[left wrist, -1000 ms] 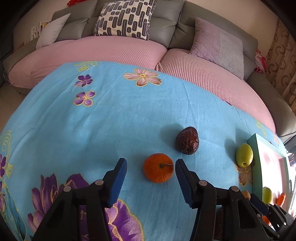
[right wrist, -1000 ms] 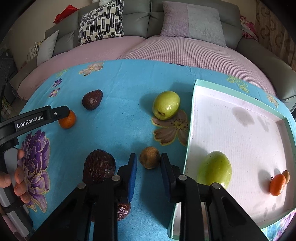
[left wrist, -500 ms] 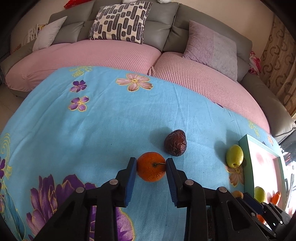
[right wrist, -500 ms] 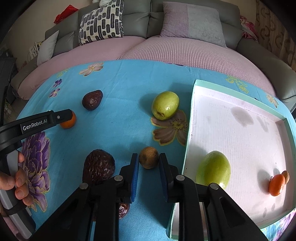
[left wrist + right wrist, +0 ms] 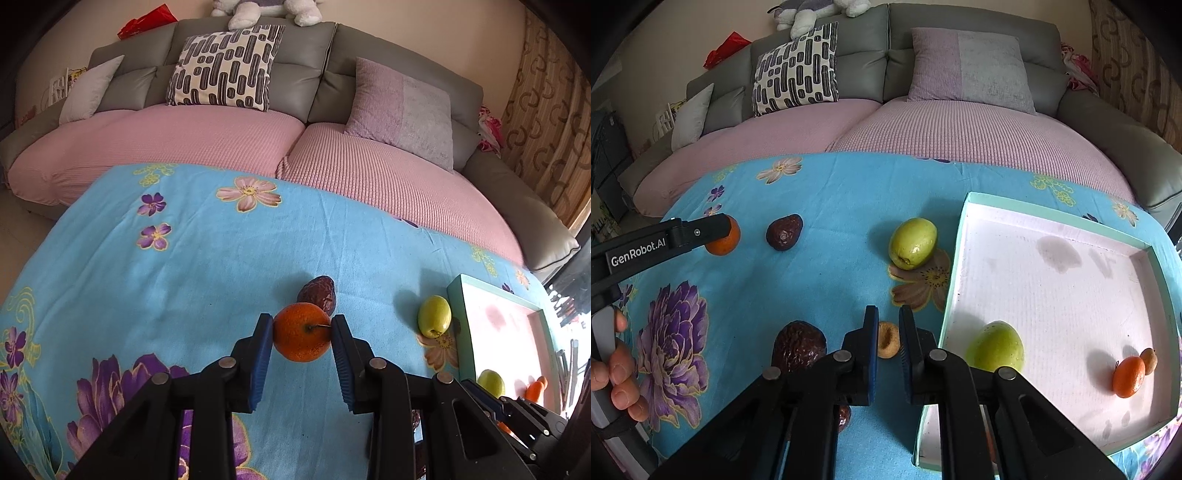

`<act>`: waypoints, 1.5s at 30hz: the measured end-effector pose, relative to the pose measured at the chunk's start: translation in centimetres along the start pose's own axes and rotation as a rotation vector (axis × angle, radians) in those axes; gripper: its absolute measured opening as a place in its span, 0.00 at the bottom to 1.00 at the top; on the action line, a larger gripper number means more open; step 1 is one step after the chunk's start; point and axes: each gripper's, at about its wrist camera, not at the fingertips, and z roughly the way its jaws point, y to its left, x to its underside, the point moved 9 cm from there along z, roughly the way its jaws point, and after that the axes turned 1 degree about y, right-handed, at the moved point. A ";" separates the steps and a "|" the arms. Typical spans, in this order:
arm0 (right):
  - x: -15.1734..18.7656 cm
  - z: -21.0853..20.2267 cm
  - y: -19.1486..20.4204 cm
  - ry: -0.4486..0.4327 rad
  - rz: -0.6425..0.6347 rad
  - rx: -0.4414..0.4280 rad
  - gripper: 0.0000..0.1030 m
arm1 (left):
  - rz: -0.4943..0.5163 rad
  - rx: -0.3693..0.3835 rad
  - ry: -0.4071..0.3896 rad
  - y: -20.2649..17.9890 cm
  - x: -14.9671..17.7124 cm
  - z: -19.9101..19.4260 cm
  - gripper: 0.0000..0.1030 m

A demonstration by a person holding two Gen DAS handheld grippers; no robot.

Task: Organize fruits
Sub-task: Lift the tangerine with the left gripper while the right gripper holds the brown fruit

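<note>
Blue pads of the left gripper (image 5: 302,338) are pressing on both sides of an orange tangerine (image 5: 301,331), clamped on it just above the turquoise floral cloth (image 5: 221,258), with a wrinkled dark fruit (image 5: 317,293) lying right behind it. In the right wrist view, this same gripper is showing as a black arm at the left edge, the person's hand (image 5: 617,373) wrapping its handle. The right gripper (image 5: 888,338) is squeezing a small tan fruit (image 5: 887,339) between its narrow-set pads; its jaws have just been closing on it. A second, larger dark wrinkled fruit (image 5: 799,347) is resting on the cloth just left of that gripper. A green fruit (image 5: 913,243) is sitting on the cloth near the tray's left wall. The mint-rimmed tray (image 5: 955,266) with a pale pink floor is holding another green fruit (image 5: 995,350), a small orange fruit (image 5: 1128,376) and a little tan one (image 5: 1148,360) touching it
</note>
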 end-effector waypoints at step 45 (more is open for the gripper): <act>-0.7 -1.1 0.9 -0.080 -0.063 0.013 0.17 | -0.024 0.003 0.012 0.5 0.7 -0.6 0.33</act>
